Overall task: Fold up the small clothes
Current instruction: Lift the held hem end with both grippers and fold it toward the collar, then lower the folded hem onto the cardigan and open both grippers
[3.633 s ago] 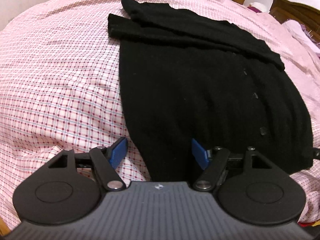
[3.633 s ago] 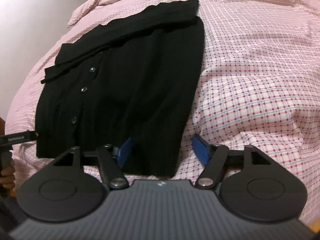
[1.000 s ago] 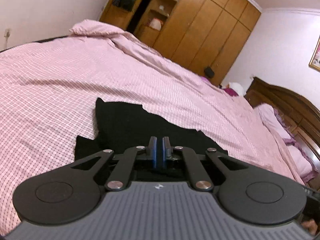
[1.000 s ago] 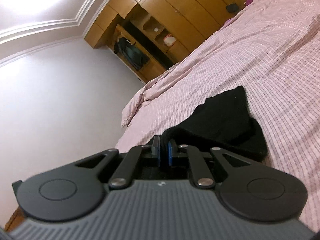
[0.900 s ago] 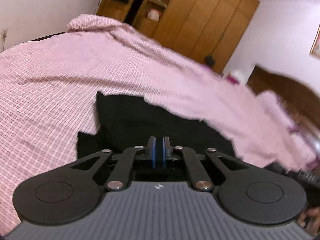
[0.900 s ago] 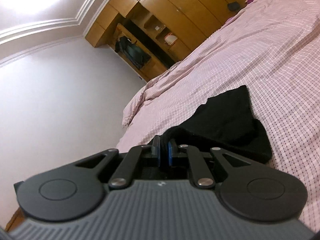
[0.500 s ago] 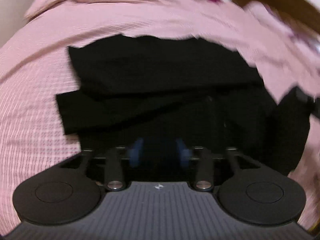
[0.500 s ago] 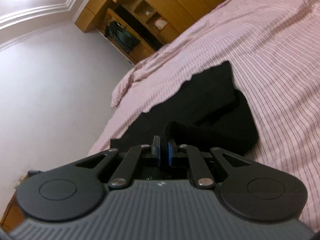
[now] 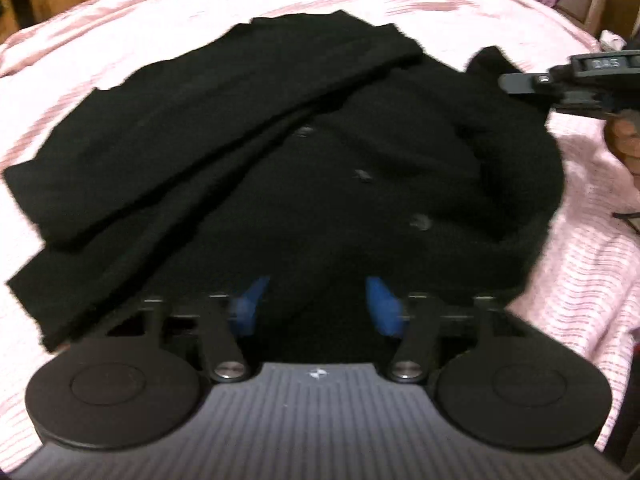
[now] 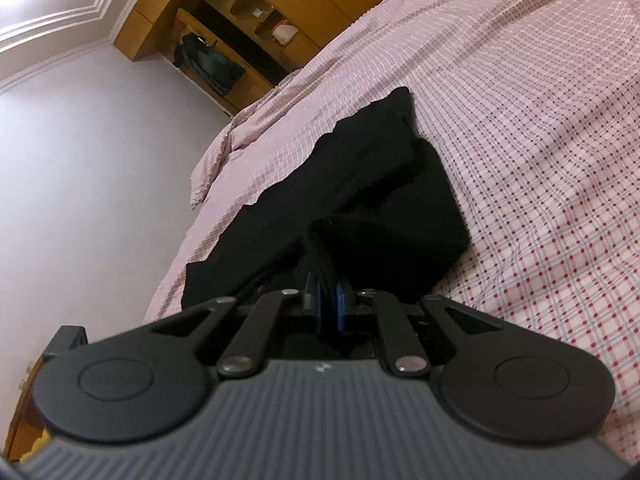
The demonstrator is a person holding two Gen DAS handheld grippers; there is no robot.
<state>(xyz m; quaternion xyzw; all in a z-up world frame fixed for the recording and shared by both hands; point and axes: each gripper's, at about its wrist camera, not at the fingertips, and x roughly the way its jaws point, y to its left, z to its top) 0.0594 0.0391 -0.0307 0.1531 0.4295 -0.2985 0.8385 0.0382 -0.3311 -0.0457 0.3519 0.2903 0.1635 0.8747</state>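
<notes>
the left gripper [image 9: 316, 304] hangs low over the near hem of the black knitted button-front cardigan [image 9: 280, 168], its blue pads [image 9: 380, 308] apart. its jaws have just been closing in from a wider spread, yet nothing sits pinched between them; the wool lies under the gap, not in it. so that gripper is released. the right gripper [image 10: 329, 307] is clenched on a bunched fold of the same cardigan, the knit gathered into a thick roll right at the pads and lifted a little off the pink checked bedsheet [image 10: 540, 160].

the cardigan lies near the bed's front edge, spread wide, with a sleeve folded slantwise across its far left part and a row of small dark buttons [image 9: 362, 175] running up the middle. seen from the left camera, the right gripper's dark body [image 9: 568, 80] reaches in at the garment's far right corner.

the knit looks soft, limp and fairly thick, and probably light. it will likely sag and stretch wherever it is not supported, and cling to the sheet rather than slide. a hold on a hem corner or a doubled edge seems best, taking both layers deep in the pads, clear of the buttons. farther off stands a wooden wardrobe [image 10: 256, 8].
</notes>
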